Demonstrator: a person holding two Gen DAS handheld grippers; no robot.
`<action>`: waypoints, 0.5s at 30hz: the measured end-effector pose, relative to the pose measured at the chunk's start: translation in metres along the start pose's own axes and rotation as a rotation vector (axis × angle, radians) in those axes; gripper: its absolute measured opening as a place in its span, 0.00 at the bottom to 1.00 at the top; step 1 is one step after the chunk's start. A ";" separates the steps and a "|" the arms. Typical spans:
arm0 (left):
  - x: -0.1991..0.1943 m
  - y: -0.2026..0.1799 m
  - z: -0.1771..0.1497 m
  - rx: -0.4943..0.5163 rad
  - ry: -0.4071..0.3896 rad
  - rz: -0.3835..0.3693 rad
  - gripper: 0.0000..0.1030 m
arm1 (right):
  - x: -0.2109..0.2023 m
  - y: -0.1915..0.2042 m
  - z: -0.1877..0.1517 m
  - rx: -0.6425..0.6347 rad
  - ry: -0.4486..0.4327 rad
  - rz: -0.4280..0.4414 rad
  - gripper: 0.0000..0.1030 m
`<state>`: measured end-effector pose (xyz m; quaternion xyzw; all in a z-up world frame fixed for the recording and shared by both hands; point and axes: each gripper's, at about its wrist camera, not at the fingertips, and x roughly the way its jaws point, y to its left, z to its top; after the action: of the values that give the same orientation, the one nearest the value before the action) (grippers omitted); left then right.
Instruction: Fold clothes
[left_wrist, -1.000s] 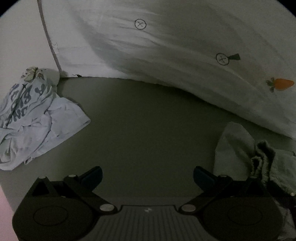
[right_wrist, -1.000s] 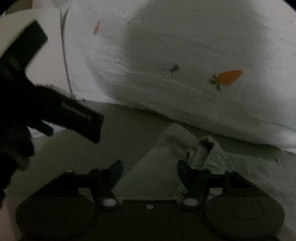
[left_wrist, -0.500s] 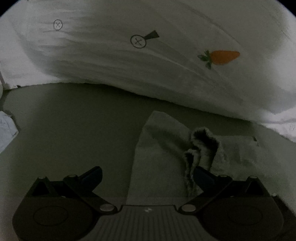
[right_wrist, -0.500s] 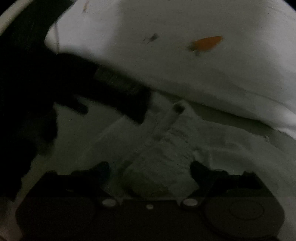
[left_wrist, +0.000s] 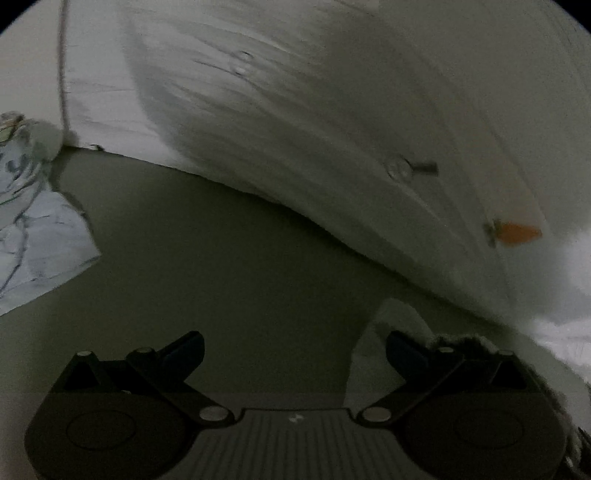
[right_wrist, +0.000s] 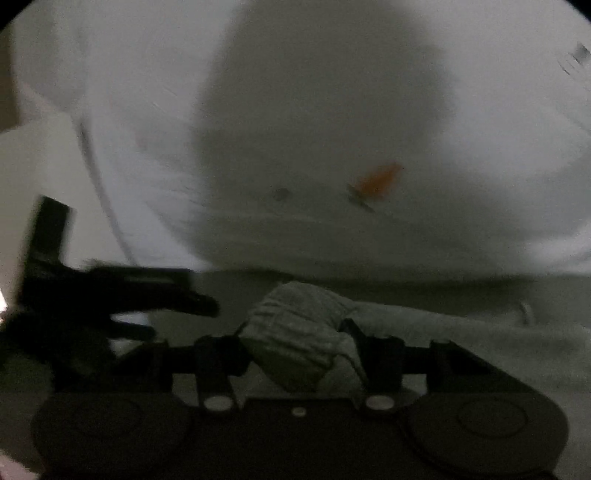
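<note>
A grey-green garment (right_wrist: 461, 343) lies on the olive bedsheet (left_wrist: 229, 266), with one end bunched into a thick fold (right_wrist: 299, 314). My right gripper (right_wrist: 293, 347) is closing on that fold, which fills the gap between both fingers. In the left wrist view, an edge of the garment (left_wrist: 373, 354) shows beside the right finger. My left gripper (left_wrist: 293, 350) stands open over bare sheet with nothing between its fingers. It also shows as a dark blurred shape, the left gripper (right_wrist: 110, 299), in the right wrist view.
A big white pillow (left_wrist: 332, 129) printed with an orange carrot (left_wrist: 517, 232) rises along the back. A crumpled pale blue printed garment (left_wrist: 37, 240) lies at the far left of the sheet.
The left gripper swung back to the left, off the grey-green garment, and the pale blue garment came back into view. The right gripper's jaws narrowed onto the bunched fold.
</note>
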<state>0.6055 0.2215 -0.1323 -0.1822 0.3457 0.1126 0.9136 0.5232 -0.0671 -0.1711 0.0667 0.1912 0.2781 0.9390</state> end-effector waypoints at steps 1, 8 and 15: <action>-0.002 0.004 0.001 -0.010 -0.009 0.002 1.00 | 0.000 0.011 -0.001 -0.043 -0.001 0.033 0.48; 0.014 0.003 -0.011 0.009 0.062 -0.005 1.00 | 0.024 0.044 -0.066 -0.185 0.245 0.127 0.70; 0.027 -0.037 -0.038 0.236 0.116 -0.076 1.00 | -0.027 -0.006 -0.043 -0.060 0.205 0.079 0.92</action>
<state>0.6157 0.1743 -0.1674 -0.0929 0.4017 0.0258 0.9107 0.4883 -0.0857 -0.2028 0.0173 0.2749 0.3258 0.9044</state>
